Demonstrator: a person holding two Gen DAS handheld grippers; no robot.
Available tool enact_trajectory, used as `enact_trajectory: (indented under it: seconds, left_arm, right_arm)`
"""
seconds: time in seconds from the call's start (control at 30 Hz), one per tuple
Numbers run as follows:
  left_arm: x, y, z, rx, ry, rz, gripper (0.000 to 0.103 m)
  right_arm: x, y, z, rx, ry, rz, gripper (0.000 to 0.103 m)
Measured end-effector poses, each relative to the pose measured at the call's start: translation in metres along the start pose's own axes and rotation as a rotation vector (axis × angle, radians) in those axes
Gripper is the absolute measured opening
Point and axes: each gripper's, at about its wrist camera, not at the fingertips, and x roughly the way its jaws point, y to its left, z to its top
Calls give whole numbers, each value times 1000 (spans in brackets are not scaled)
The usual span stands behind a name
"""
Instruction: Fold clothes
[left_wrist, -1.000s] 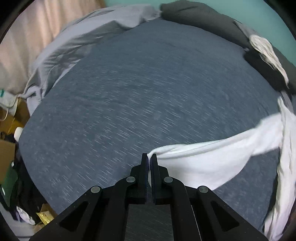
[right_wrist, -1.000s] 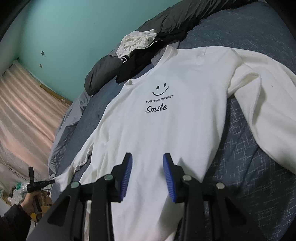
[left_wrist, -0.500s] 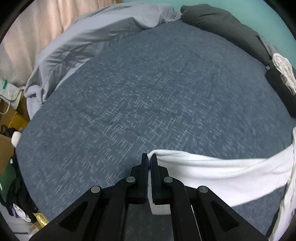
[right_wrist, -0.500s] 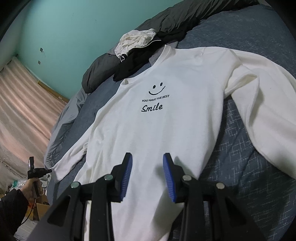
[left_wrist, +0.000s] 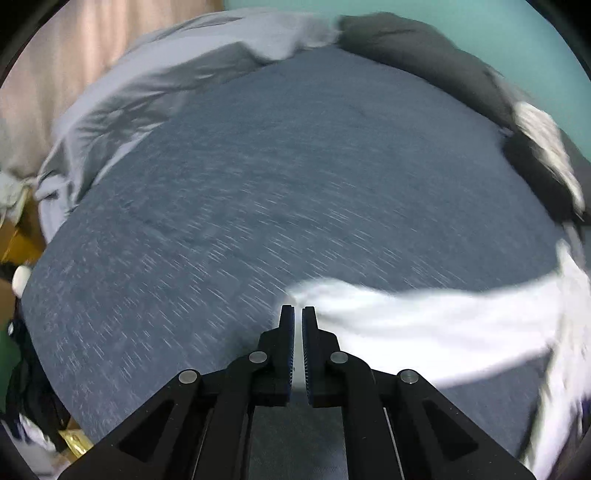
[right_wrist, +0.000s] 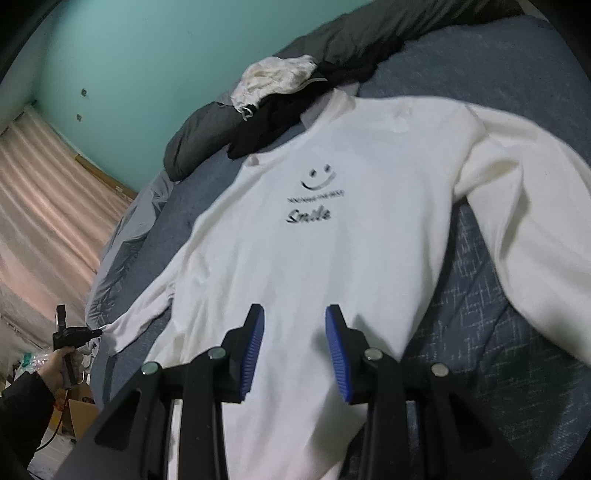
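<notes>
**Left gripper pinches a sleeve cuff while the right gripper hangs spread over the shirt**

Left gripper (left_wrist: 298, 312) has its black fingers drawn nearly together, a thin slit between them, and the cuff of the white long-sleeved sweatshirt (right_wrist: 332, 258) appears nipped at their tips; the view is blurred, so the grip itself is hard to confirm. From the right wrist camera the same gripper shows small at the far left (right_wrist: 75, 332), held in a person's hand (right_wrist: 61, 363) with a dark sleeve, its tips touching the end of the sleeve.

Right gripper (right_wrist: 294, 314) hovers above the lower front of the sweatshirt, its blue-padded fingers (right_wrist: 253, 343) wide apart and holding nothing.

The sweatshirt lies face up on the dark blue-grey patterned bedspread (left_wrist: 258, 184), with a black smiley and the word "Smile" on the chest. One sleeve stretches towards the left gripper; the other bends down along the right side.

Beyond the collar sits a dark grey duvet (right_wrist: 332, 48), with a crumpled white cloth (right_wrist: 273, 79) and a black garment (right_wrist: 269, 122) upon it. A light grey sheet (left_wrist: 147, 85) is bunched at the bed's far edge, near a pinkish curtain (right_wrist: 48, 206) and a teal wall (right_wrist: 147, 55)
</notes>
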Motion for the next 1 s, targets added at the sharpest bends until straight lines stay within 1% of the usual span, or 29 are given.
enact_trajectory:
  seconds: [0.17, 0.23, 0.27, 0.3, 0.33, 0.37, 0.5, 0.57, 0.67, 0.77, 0.83, 0.9, 0.93, 1.0]
  left_arm:
    - [-49, -47, -31, 124, -5, -113, 5]
    - [-65, -65, -43, 157, 3, -173, 5]
    - [-72, -73, -49, 170, 8, -207, 5]
    - [-79, -83, -56, 186, 15, -239, 5]
    - [-85, -94, -64, 208, 23, -269, 5]
    - [-90, -105, -72, 232, 27, -291, 5]
    - [-103, -147, -104, 327, 61, -366, 6]
    - [-109, -168, -120, 379, 72, -385, 6]
    - [-109, -188, -138, 425, 103, -424, 7]
    - [-107, -203, -155, 459, 124, -452, 7]
    - [-106, -208, -164, 461, 132, -469, 8]
    - [-107, -213, -172, 459, 140, -492, 8]
    - [-108, -214, -175, 462, 140, -496, 8]
    - [-110, -217, -179, 469, 141, -503, 9]
  right_arm:
    - [-15, 9, 0, 6, 14, 9, 34]
    - [-26, 14, -4, -11, 60, -6, 35]
    - [-33, 17, -6, -23, 91, -17, 43]
    - [-39, 19, -9, -36, 125, -33, 55]
    - [-43, 21, -12, -48, 165, -51, 57]
    - [-47, 22, -16, -60, 203, -58, 57]
    - [-67, 28, -41, -111, 321, -93, 57]
    - [-76, 26, -55, -106, 351, -98, 57]
    - [-86, 21, -77, -56, 382, -75, 57]
    - [-89, 26, -97, -78, 414, -90, 57]
    - [-87, 28, -111, -107, 448, -122, 53]
    - [-84, 25, -119, -92, 465, -138, 47]
    - [-83, 23, -123, -80, 474, -136, 46]
    - [-81, 19, -132, -62, 490, -131, 36]
